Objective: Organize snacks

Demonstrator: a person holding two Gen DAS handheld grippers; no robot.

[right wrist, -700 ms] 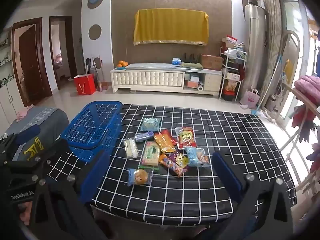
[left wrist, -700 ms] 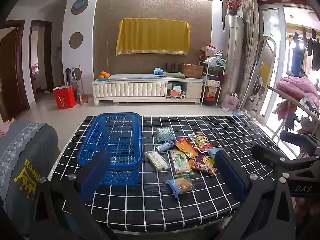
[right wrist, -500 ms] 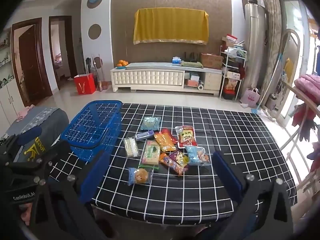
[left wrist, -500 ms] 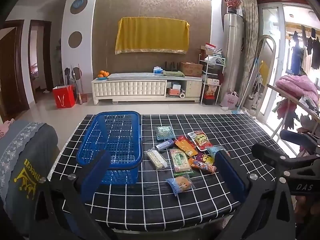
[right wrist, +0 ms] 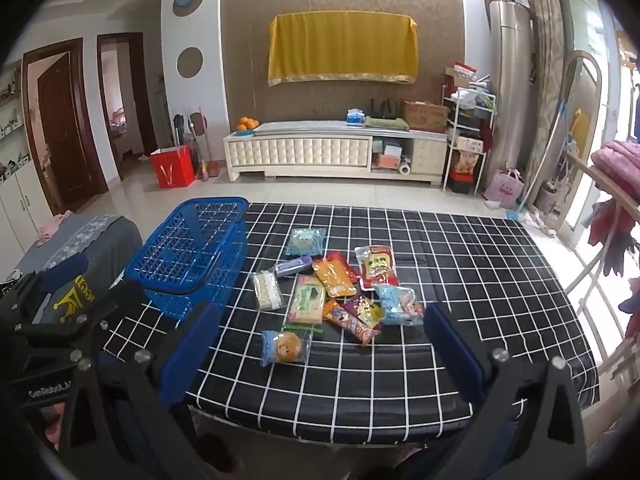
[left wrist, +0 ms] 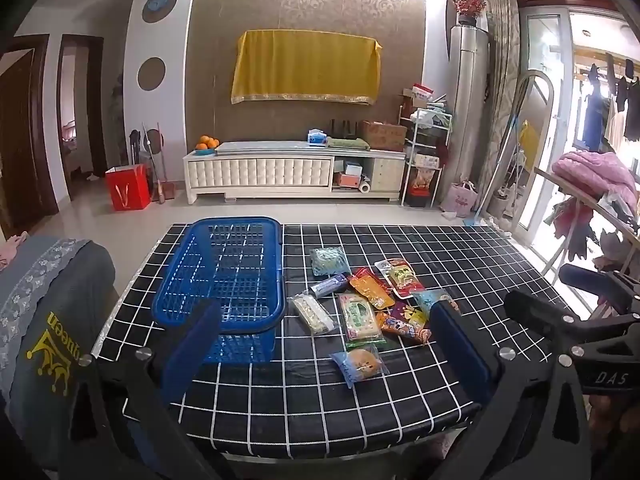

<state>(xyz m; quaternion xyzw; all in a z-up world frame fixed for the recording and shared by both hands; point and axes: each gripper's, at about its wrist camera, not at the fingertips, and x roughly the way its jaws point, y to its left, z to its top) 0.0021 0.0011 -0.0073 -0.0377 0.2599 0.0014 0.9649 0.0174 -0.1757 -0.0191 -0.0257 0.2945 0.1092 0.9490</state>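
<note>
Several snack packets [left wrist: 362,304] lie in a cluster mid-table, also in the right wrist view [right wrist: 336,288]. The nearest is a clear packet with a round bun [left wrist: 360,365], which shows in the right wrist view too [right wrist: 286,346]. An empty blue mesh basket [left wrist: 224,276] stands left of them, also in the right wrist view [right wrist: 192,252]. My left gripper [left wrist: 326,344] is open and empty, held before the table's near edge. My right gripper [right wrist: 320,344] is open and empty, likewise back from the snacks.
The table has a black cloth with a white grid [left wrist: 460,264]. A grey covered chair [left wrist: 44,320] stands at its left. A clothes rack with a pink quilt [left wrist: 592,184] is at the right. A white TV cabinet [left wrist: 292,176] is against the far wall.
Both grippers have drifted slightly; the view of the table has barely shifted. Nothing on the table has moved.
</note>
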